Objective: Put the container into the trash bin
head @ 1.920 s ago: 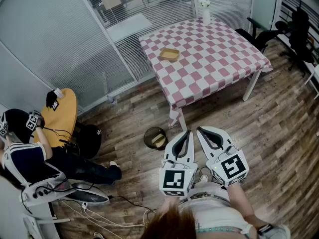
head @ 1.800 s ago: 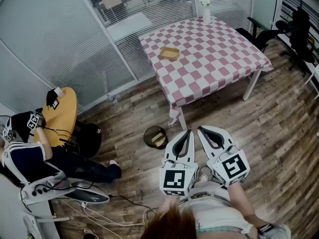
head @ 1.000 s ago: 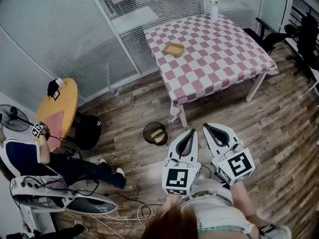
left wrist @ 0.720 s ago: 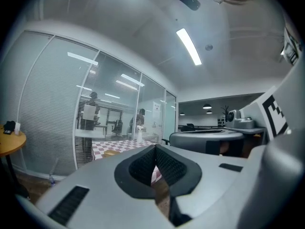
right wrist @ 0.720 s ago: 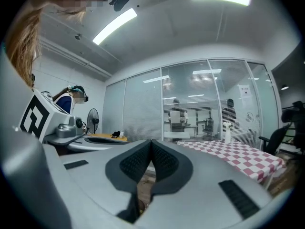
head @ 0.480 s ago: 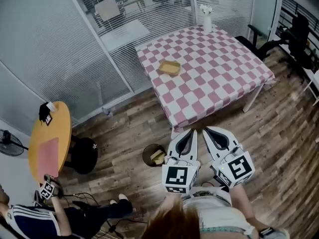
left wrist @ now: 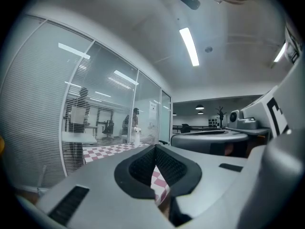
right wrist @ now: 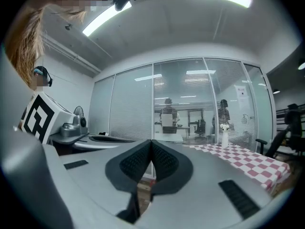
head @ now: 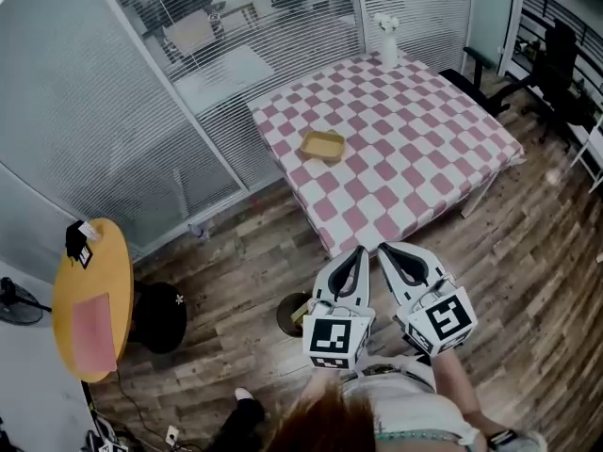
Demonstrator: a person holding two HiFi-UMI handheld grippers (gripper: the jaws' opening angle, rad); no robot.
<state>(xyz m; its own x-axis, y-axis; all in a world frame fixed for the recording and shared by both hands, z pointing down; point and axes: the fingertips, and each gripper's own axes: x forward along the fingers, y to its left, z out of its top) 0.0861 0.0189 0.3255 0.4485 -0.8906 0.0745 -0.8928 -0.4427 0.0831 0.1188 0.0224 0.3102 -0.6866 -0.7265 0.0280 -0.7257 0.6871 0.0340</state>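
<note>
A tan shallow container (head: pixel 322 145) lies on the pink-and-white checked table (head: pixel 415 130). A dark round trash bin (head: pixel 292 314) stands on the wood floor before the table's near corner, partly hidden behind my left gripper (head: pixel 358 249). Both grippers are held level at chest height, short of the table's near edge. The left gripper (left wrist: pixel 155 147) is shut with nothing between its pads. My right gripper (head: pixel 384 249) sits beside it, and in the right gripper view the right gripper (right wrist: pixel 151 143) is shut and empty as well.
Glass walls with blinds (head: pixel 141 111) run behind and left of the table. A white vase (head: pixel 387 38) stands at the table's far edge. A round yellow side table (head: pixel 89 299) and a black stool (head: pixel 158 316) are at the left. Black chairs (head: pixel 556 59) stand at the right.
I have walked toward the table: the table and bin sit closer under the grippers. The seated person at the left has slid almost out of view. Both grippers stay shut.
</note>
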